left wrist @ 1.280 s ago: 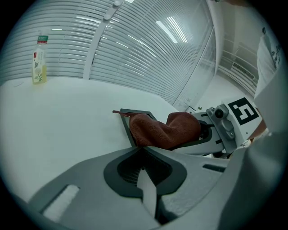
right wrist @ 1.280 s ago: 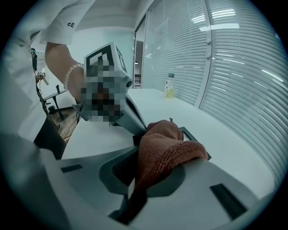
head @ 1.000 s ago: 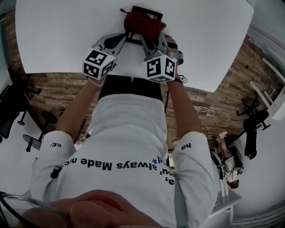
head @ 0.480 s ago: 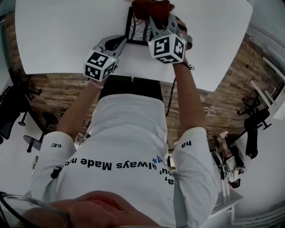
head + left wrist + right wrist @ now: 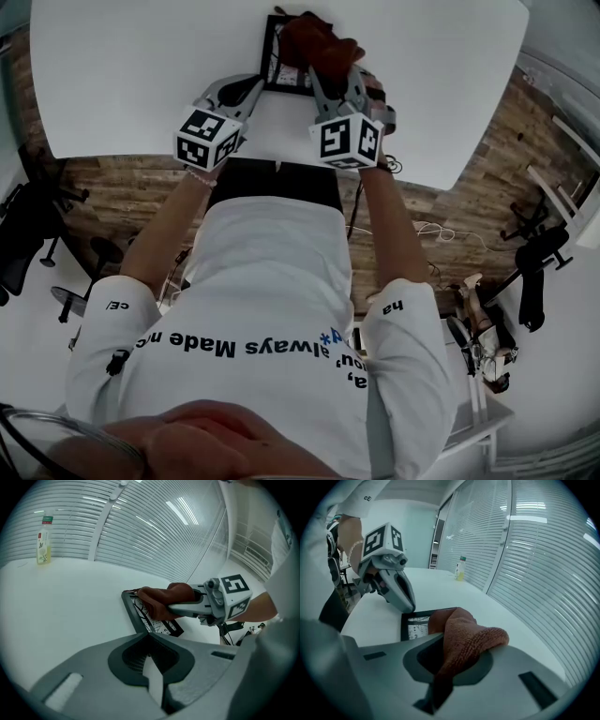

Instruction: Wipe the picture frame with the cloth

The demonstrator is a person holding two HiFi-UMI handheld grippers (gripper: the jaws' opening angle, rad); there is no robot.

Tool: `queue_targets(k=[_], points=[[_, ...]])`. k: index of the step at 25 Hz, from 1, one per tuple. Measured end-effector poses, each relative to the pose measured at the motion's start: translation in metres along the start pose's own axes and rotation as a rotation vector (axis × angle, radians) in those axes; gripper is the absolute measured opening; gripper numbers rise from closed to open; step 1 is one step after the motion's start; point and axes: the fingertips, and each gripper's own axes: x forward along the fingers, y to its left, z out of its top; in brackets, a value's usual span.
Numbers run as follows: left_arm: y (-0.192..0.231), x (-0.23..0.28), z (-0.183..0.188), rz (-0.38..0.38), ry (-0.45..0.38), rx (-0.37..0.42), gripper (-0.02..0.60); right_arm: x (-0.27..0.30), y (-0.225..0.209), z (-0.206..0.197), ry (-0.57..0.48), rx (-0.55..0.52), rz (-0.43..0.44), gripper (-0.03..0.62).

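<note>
Since half a second earlier, the cloth [image 5: 314, 42] had come back toward us along the picture frame [image 5: 269, 56], and the right gripper [image 5: 323, 67] had drawn nearer with it. The frame lay flat on the white table [image 5: 141, 75], ahead of both grippers, with the rust-red cloth bunched over its right part. We judged the wiping to be in mid-stroke. The next pass called for keeping the cloth pressed flat and carrying it over the uncovered left part. The right gripper's jaws were clamped on a fold of the cloth. The left gripper [image 5: 255, 86] had its jaws together on nothing, its tip at the frame's near left corner. We could not tell whether it pressed there. Both forearms reached forward, the right one farther out.
</note>
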Motion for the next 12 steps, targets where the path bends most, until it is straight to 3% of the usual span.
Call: queue_targets(k=[7, 12], points=[[-0.002, 0.001, 0.000, 0.002, -0.002, -0.002, 0.002, -0.025, 0.052, -0.005, -0.028, 0.039, 0.012, 0.031], [-0.001, -0.001, -0.001, -0.006, 0.010, 0.007, 0.002, -0.035, 0.062, 0.001, -0.039, 0.076, -0.009, 0.031]])
